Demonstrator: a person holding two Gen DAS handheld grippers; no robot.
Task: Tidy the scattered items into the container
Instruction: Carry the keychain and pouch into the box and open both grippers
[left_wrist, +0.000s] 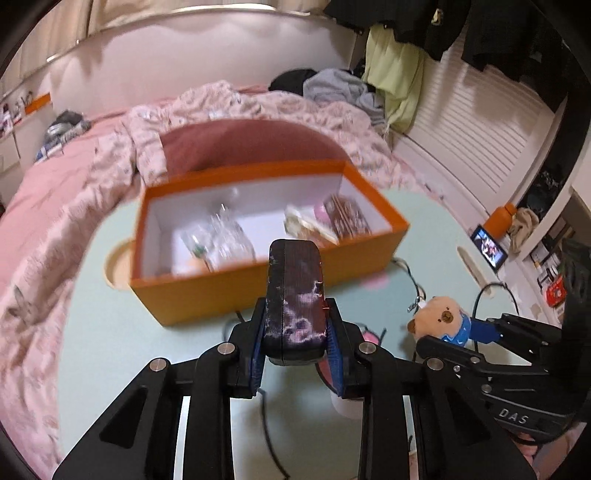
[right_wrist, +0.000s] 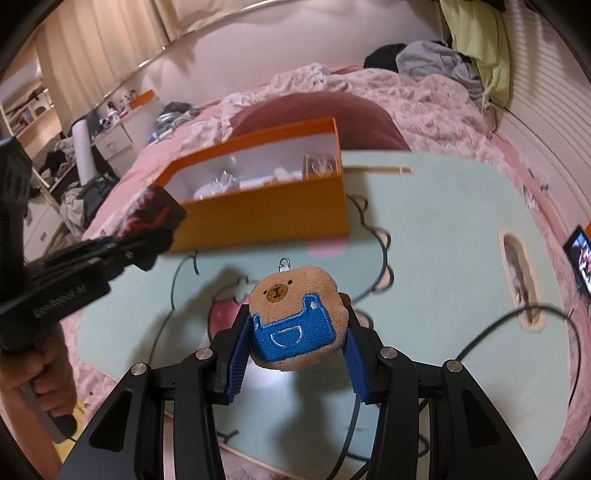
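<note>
1. Bedroom clutter fills the background: a bed (left_wrist: 55, 192) with pink bedding, a rumpled floral quilt, and clothes hanging at the upper right.
2. On the bed sits a pale green tabletop (left_wrist: 110, 332) printed with a cartoon outline, a dark cable trailing over it.
3. An orange box (left_wrist: 229, 291), white inside, stands near the far edge of the tabletop. It already holds clear plastic pieces at its left end and patterned packets at its right.
4. The left tool (left_wrist: 295, 328) is clamped tight on a dark case (left_wrist: 295, 295) with a pinkish pattern, held upright, off the tabletop, in front of the box's near wall.
5. The right tool (right_wrist: 295, 339) grips a brown plush bear (right_wrist: 295, 317) in blue overalls, its metal clip pointing toward the box; it hangs above the tabletop, further from the box than the case.
6. A hand (right_wrist: 44, 384) holds the left tool's handle, seen at the left edge of the right wrist view.
7. Judged step: both items are picked up and in transit to the box.
8. Next move, likely: carry the case forward over the near wall, lower it into the free middle space, then part the jaws; the bear follows.
</note>
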